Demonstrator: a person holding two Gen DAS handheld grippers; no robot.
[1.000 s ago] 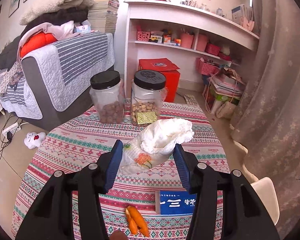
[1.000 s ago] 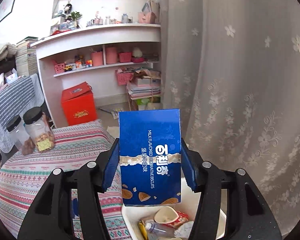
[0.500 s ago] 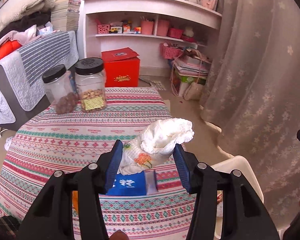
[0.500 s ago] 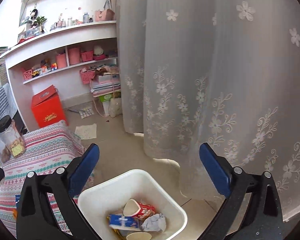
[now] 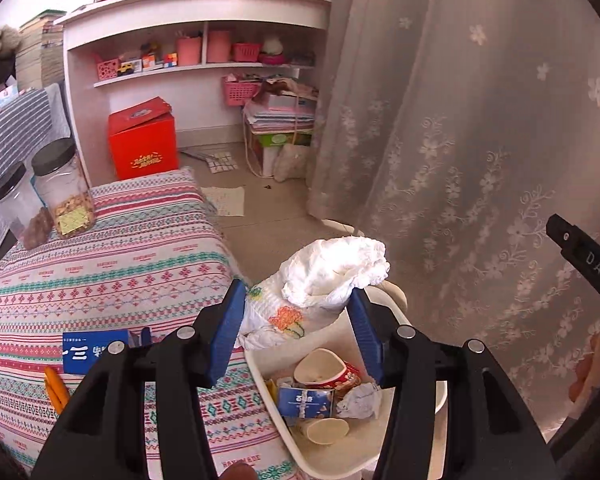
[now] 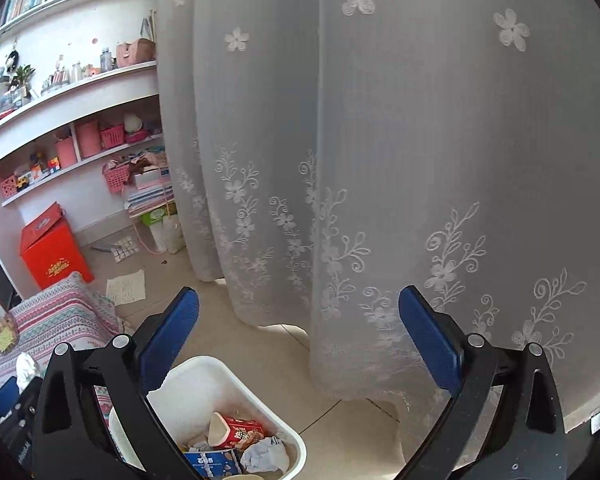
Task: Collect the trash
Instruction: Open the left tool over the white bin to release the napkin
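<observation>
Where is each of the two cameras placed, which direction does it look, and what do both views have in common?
Left wrist: sits on the left tongs, looks down over the white bin and striped table; the tongs grip a crumpled white cloth; a hand shows at right.
Right wrist: sits on the right tongs, open and empty, faces the curtain.
Shared: bin, blue box inside it, red box, shelves.

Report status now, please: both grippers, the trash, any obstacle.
Left gripper shut on crumpled white wrapper, above white bin. Right gripper open, empty, jaws just opened. Nothing in the way.
</observation>
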